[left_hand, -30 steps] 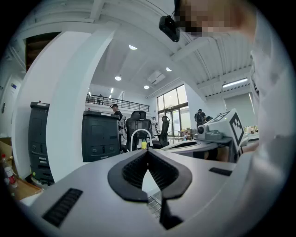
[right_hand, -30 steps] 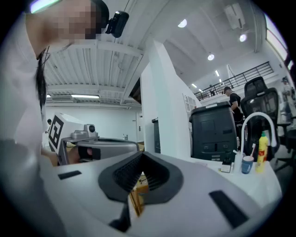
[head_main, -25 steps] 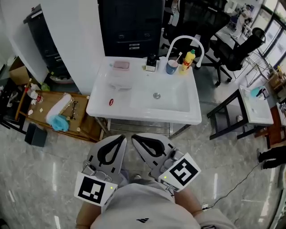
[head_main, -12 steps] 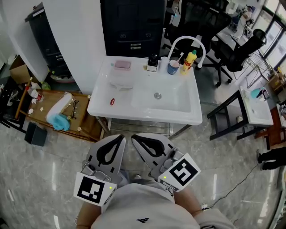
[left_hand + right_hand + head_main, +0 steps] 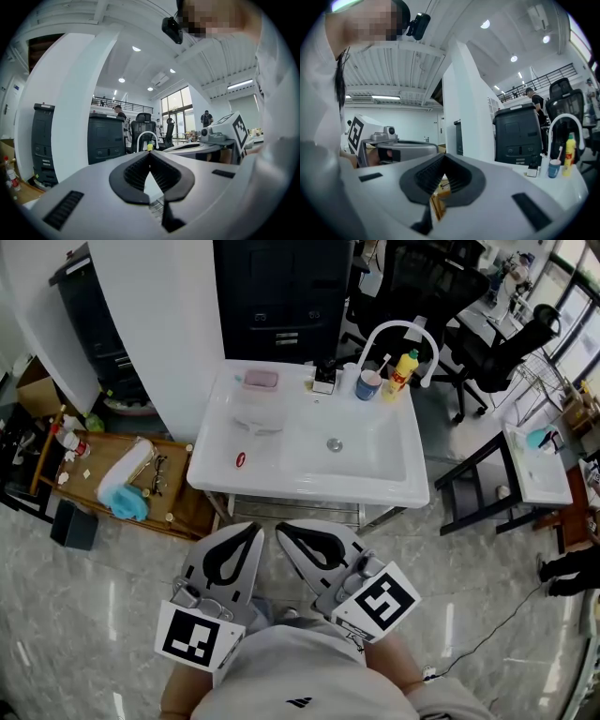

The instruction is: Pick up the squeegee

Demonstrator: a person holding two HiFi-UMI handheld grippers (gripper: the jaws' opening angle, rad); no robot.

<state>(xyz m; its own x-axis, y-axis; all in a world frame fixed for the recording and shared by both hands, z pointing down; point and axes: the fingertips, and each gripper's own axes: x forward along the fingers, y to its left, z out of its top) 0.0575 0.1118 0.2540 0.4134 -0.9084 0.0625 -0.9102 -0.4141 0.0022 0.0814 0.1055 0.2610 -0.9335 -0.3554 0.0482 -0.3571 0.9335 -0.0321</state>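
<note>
A pale, whitish squeegee (image 5: 255,422) lies on the flat left part of the white sink (image 5: 309,486); it is faint against the white surface. My left gripper (image 5: 255,528) and right gripper (image 5: 279,527) are side by side close to my body, short of the sink's front edge and apart from it. Both point level toward the sink. The left gripper (image 5: 150,152) has its tips meeting with nothing between them. So does the right gripper (image 5: 443,155). The squeegee does not show in either gripper view.
On the sink's back rim stand an arched white faucet (image 5: 398,329), a blue cup (image 5: 367,383), a yellow bottle (image 5: 403,369), a small black item (image 5: 325,376) and a pink block (image 5: 261,379). A small red thing (image 5: 241,459) lies near the squeegee. A low wooden shelf (image 5: 178,493) stands left, a black stand (image 5: 469,484) right.
The sink has slid a little down and to the right in the head view as I come closer. Both grippers keep their pose, shut and side by side.
</note>
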